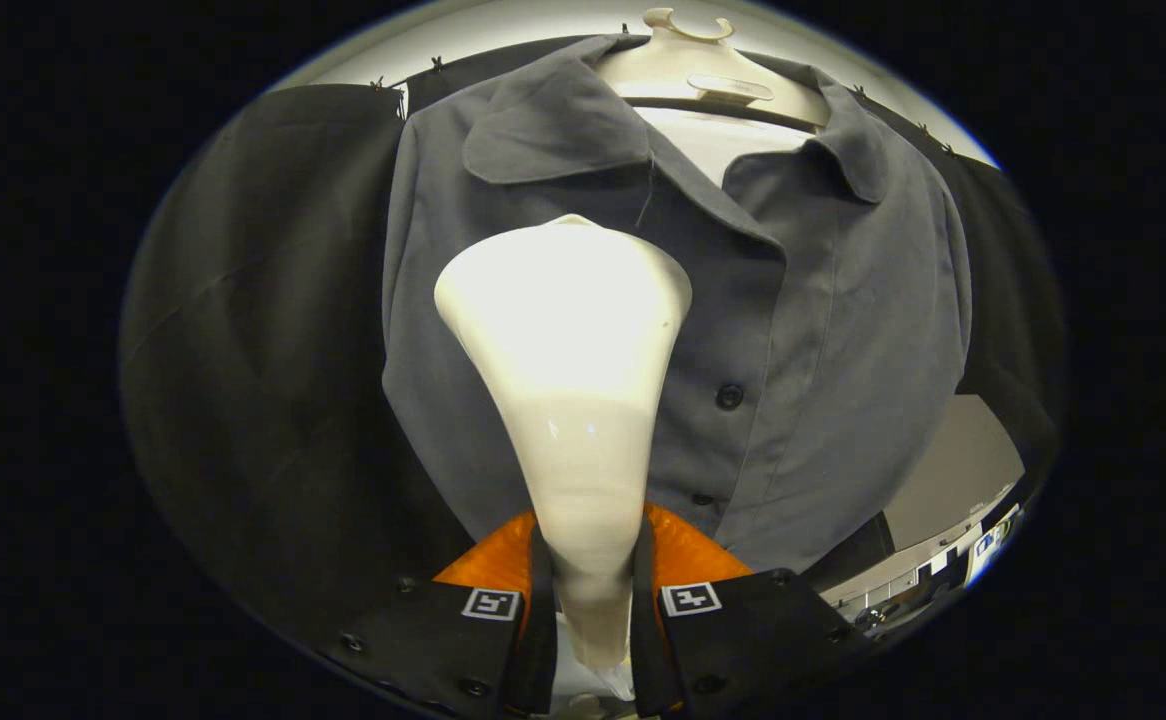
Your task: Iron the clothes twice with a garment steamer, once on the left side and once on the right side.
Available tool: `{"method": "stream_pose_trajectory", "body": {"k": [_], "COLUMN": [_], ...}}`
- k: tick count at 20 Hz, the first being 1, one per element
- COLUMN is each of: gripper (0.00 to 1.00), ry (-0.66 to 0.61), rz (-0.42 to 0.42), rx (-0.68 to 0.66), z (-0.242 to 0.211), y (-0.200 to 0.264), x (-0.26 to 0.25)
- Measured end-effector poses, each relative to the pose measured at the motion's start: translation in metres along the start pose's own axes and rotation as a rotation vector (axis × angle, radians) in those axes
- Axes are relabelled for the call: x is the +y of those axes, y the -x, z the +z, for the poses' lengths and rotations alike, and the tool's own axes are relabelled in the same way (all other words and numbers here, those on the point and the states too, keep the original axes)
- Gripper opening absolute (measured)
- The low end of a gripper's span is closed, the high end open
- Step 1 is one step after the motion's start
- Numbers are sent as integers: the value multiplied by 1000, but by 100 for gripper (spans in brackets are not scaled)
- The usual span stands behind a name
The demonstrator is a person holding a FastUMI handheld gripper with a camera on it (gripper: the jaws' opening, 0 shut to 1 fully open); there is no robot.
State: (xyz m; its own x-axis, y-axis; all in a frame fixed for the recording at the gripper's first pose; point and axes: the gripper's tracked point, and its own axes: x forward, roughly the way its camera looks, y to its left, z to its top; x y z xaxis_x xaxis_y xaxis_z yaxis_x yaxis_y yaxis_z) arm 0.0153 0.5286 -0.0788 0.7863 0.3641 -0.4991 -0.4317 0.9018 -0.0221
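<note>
Holding the garment steamer point(568, 400) pinched at its neck by the gripper point(591, 590), I'm seeing its long axis running straight ahead, head facing the grey shirt point(843, 350) on the hanger point(688, 30), beside the button line; I'm judging a vertical pass comes next.

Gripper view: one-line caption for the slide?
Tool shut on a white garment steamer, its head against the left front of a grey shirt hung on a hanger.
</note>
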Motion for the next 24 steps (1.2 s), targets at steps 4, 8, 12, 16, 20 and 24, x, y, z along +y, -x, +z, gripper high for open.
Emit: {"method": "stream_pose_trajectory", "body": {"k": [4,8,12,16,20,24], "gripper": [38,38,38,38,38,38], "ry": [2,7,3,6,1,-2], "rz": [-1,-1,0,-4,-8,-11], "rx": [41,85,134,190,231,269], "z": [-23,-52,-91,-123,-152,-175], "y": [-10,-26,-39,-49,-62,-72], "x": [0,0,-4,-4,-10,-19]}}
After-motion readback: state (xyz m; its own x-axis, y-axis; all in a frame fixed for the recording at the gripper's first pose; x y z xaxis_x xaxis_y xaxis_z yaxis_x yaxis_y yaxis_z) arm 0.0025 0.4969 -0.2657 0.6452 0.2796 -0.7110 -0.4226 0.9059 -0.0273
